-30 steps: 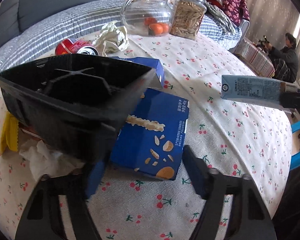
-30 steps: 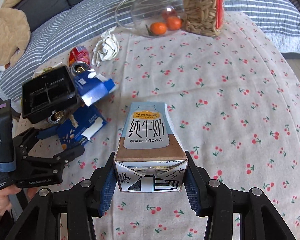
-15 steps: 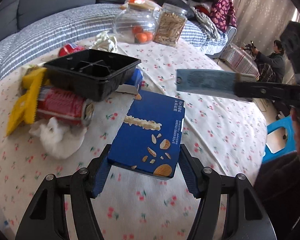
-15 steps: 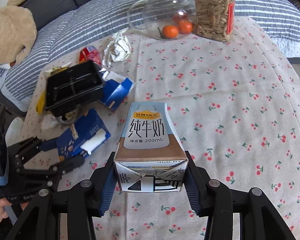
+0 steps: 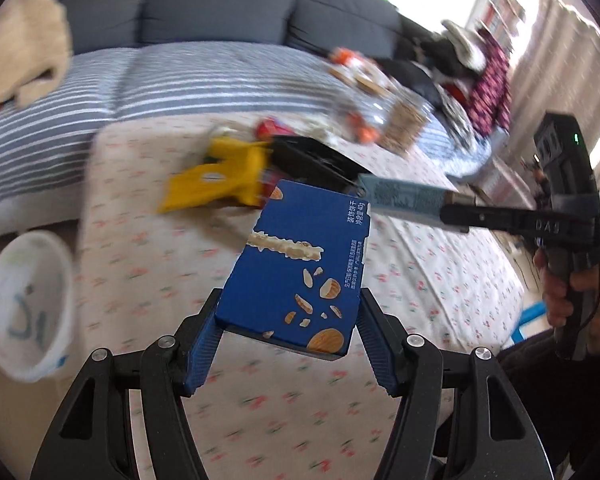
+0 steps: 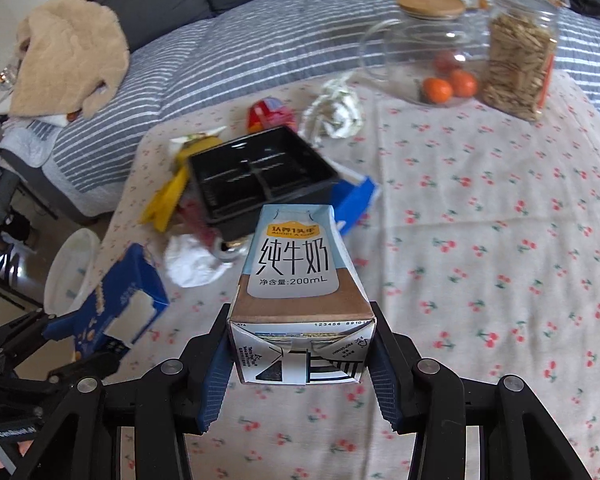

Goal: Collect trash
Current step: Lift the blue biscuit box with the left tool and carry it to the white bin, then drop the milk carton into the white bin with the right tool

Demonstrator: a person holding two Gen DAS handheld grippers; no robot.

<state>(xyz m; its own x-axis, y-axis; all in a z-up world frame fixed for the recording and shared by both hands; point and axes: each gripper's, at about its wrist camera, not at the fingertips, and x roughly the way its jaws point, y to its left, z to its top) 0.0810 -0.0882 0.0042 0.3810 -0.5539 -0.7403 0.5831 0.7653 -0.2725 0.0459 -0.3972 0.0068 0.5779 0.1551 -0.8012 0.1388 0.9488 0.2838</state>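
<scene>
A: What is sitting at the far end of the cherry-print cloth-covered worktop (image 6: 500, 208)?

B: A round clear glass jug with a wooden lid (image 6: 424, 40), holding small oranges (image 6: 452, 84), and touching it a tall glass jar of pale seeds (image 6: 520, 64).

A: And behind?

B: A grey sofa (image 5: 220, 4) is carrying a blue-and-white striped quilt (image 6: 260, 44), with a tan fleece blanket (image 6: 72, 52) lying crumpled on it.

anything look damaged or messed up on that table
The blue biscuit box, clamped in the left tool, has a flap ripped open. On the table, the black tray sits tilted on a can and wrappers.
</scene>
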